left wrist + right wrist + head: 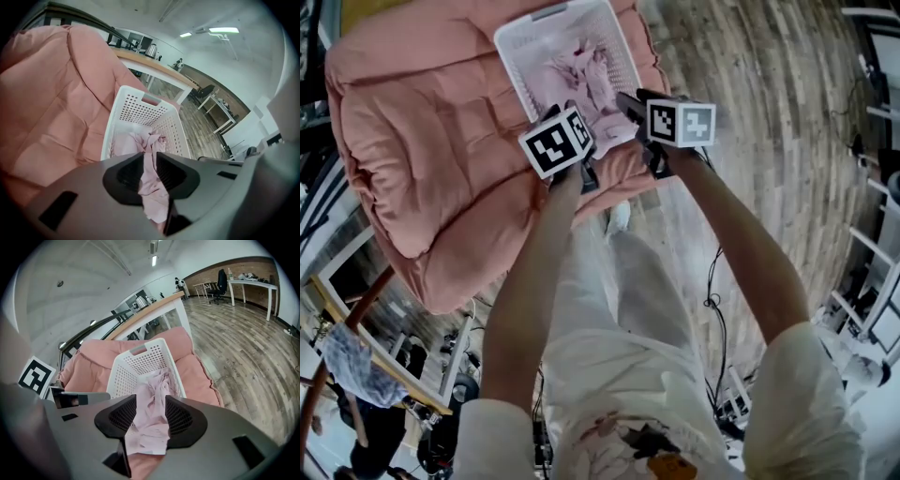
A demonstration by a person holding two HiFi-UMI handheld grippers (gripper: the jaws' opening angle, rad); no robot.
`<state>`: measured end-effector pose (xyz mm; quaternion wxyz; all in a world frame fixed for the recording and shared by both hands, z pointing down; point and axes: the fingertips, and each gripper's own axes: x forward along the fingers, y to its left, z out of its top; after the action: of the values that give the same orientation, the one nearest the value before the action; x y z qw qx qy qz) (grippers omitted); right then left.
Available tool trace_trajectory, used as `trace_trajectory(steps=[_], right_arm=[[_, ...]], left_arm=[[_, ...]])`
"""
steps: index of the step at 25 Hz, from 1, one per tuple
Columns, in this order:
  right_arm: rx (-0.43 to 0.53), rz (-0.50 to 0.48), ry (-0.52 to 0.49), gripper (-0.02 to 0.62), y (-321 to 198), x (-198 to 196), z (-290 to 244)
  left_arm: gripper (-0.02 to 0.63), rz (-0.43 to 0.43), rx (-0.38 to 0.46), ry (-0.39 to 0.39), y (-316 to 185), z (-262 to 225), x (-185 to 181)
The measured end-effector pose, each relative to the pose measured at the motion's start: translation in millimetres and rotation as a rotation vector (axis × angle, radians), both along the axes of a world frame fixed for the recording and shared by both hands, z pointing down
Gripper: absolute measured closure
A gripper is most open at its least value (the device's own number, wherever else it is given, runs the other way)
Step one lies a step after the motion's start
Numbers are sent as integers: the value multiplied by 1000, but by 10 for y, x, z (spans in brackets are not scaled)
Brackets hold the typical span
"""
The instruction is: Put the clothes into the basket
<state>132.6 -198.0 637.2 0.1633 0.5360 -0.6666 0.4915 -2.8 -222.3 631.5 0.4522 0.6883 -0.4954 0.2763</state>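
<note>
A white perforated basket [523, 66] [140, 105] [140, 364] lies on a big pink quilted cushion [422, 141]. A pale pink garment [581, 70] [151, 140] [158, 383] lies inside it, with one end draped over the near rim. Both grippers hover side by side just above that rim. My left gripper [572, 111] [150, 168] has its jaws a narrow gap apart, and the garment shows through the gap, beyond the pads. My right gripper [633, 105] [151, 416] stands wider open, also with only the garment visible beyond it.
The cushion spreads wide to the left of the basket [51, 117]. Wooden floor [769, 112] runs along the right. A table [154, 305] stands behind the cushion, and desks and chairs farther off. My own legs are below the grippers.
</note>
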Motion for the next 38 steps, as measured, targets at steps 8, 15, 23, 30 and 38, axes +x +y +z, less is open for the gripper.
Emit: trace_trajectory(steps=[8,15,23,30,38], right_arm=[[31,0,55,488,195,73,-323],[68,-34,34,528,372,-60,-794],[141,-136,89,540,665,-221,-1455],[241,-193,83,540,1000,-408,-2052],[351,-261,75,540,1401,-555,-2738]], left_arm=[[606,43,74,-34,191,-426,-11],[606,56,95,-12,383,-831,37],[605,71,171,-16,660,-1524,-45],[606,66,234,-15,973,-2077,-99],[606,35,255,15,1527,-2548,-138]])
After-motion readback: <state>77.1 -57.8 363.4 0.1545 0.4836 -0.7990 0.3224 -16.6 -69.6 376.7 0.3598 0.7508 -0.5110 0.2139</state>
